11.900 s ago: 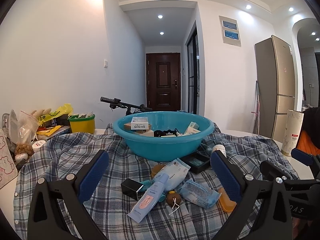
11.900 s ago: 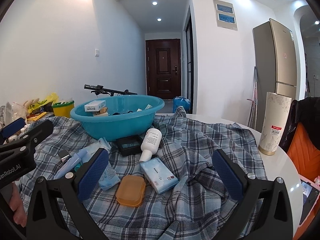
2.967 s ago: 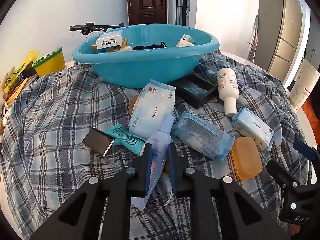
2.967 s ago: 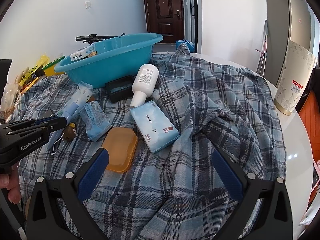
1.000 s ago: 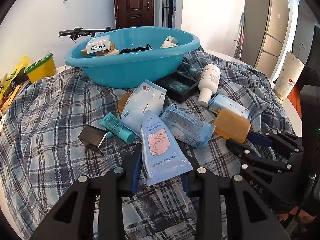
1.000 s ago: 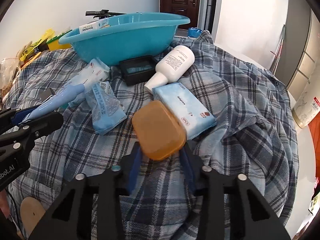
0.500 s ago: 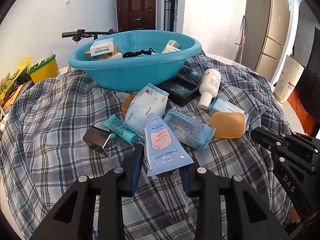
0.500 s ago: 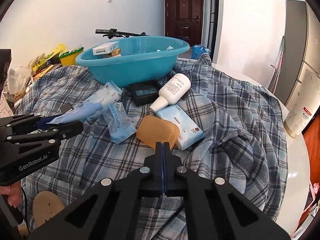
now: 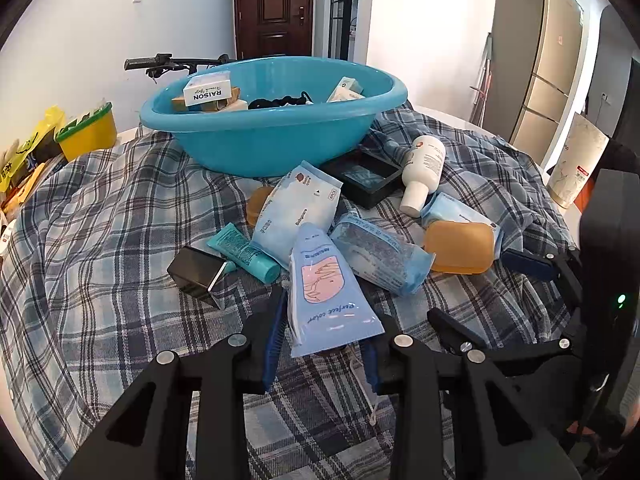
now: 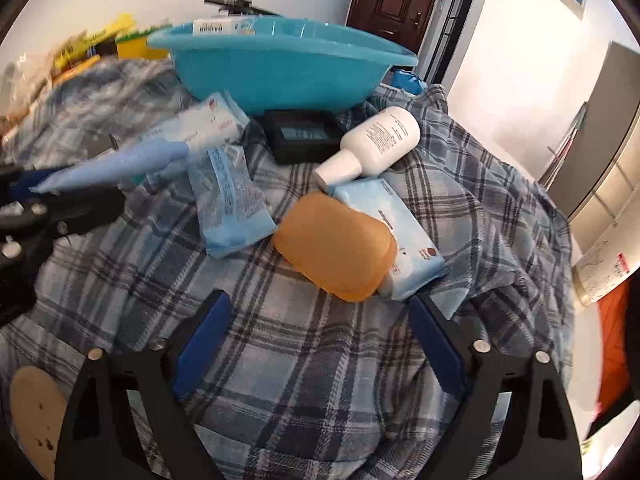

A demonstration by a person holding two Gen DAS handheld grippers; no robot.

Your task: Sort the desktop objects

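Left gripper point(image 9: 325, 334) jaws clamp the pale-blue soft tube point(image 9: 326, 288), lifted above the clutter; carry it level over the teal plastic basin point(image 9: 276, 120) rim. Right gripper point(image 10: 320, 334) jaws wide open, empty.

I was working in a home: a fridge point(image 9: 544, 60) stood by the wall, a front door point(image 9: 274, 8) down the hallway, toiletries in a basin point(image 9: 272, 128).

Right gripper point(image 10: 320, 332) now spread wide, orange soap box point(image 10: 334, 246) released at twelve o'clock atop wipes pack point(image 10: 404, 246).
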